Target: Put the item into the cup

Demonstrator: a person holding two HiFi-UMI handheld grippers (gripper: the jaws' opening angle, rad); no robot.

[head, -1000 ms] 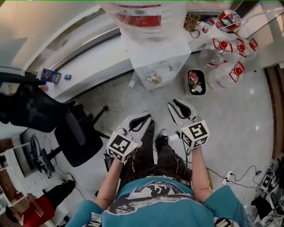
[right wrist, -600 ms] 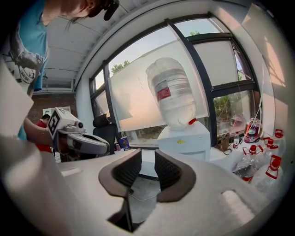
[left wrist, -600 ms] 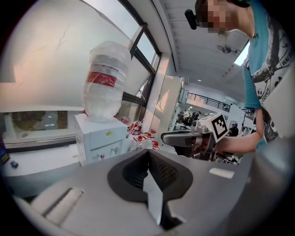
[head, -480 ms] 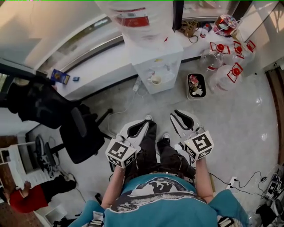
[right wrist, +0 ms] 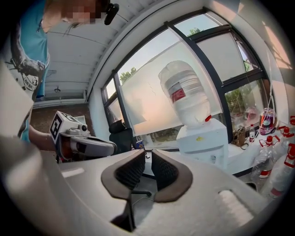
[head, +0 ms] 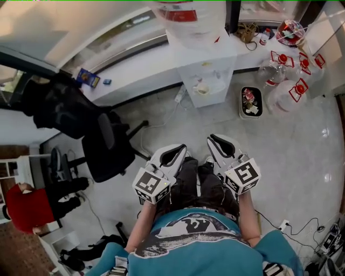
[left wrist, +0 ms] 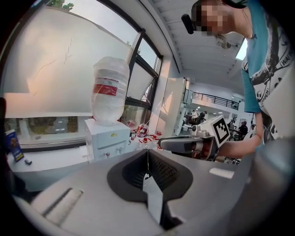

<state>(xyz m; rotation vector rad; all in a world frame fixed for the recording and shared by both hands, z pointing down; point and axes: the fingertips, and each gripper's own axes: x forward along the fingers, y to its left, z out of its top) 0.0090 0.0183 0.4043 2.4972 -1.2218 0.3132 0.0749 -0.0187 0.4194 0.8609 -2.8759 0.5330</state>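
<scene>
The cup (head: 202,89) sits in the tap recess of the white water dispenser (head: 211,73), well ahead of both grippers, with the big upturned bottle (head: 194,16) standing on top. Just right of the dispenser there's a small dark bin (head: 251,102) on the floor, and beyond it a cluster of clear jugs with red handles (head: 288,89). To the left, a white ledge (head: 135,73) runs under the window, a blue packet (head: 87,78) lying on it, and a black office chair (head: 108,148) stands on the pale floor (head: 302,145). Closer in, the left gripper (head: 175,153) is held out over the person's knees, pads pressed together on nothing. The right gripper (head: 221,145) is just beside it, level with it; its jaws have just been closing and show a narrow gap, nothing between them. Both point toward the dispenser.
</scene>
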